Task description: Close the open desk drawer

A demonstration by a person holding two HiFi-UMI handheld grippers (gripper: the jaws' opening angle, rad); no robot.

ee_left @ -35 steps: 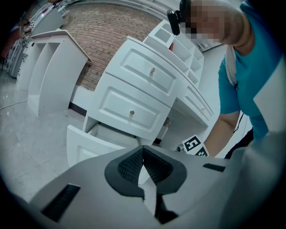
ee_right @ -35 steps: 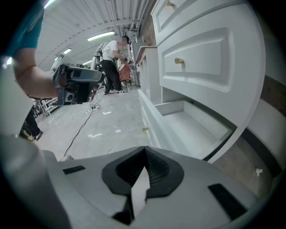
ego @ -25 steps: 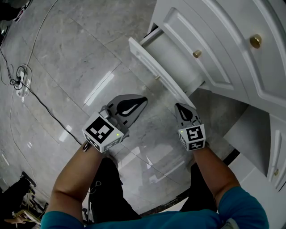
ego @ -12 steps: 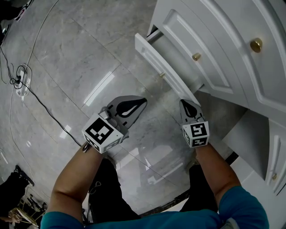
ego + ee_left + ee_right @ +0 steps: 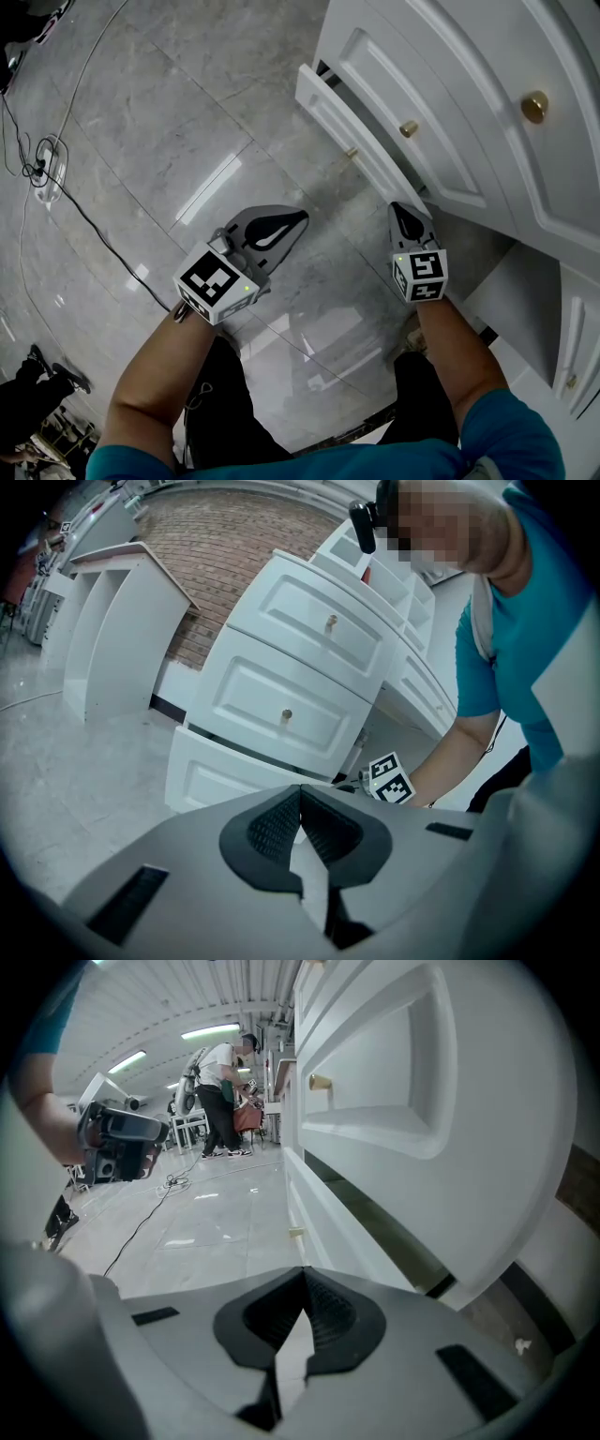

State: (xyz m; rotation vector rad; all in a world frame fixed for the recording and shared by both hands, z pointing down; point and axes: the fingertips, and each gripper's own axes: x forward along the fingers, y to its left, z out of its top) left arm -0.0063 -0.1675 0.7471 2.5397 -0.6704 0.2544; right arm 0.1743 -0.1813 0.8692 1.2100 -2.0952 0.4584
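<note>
Bright, even indoor light. Tube lamps (image 5: 211,1031) at 11 o'clock in the right gripper view. Glossy floor (image 5: 141,141) throws glare streaks at 10 o'clock in the head view. Thin dark shadow in the gap above the drawer (image 5: 337,127). Both gripper views are fisheye, with a black vignette round the rim and a soft near foreground.

The desk (image 5: 450,112) runs off the head view's top and right edges.
</note>
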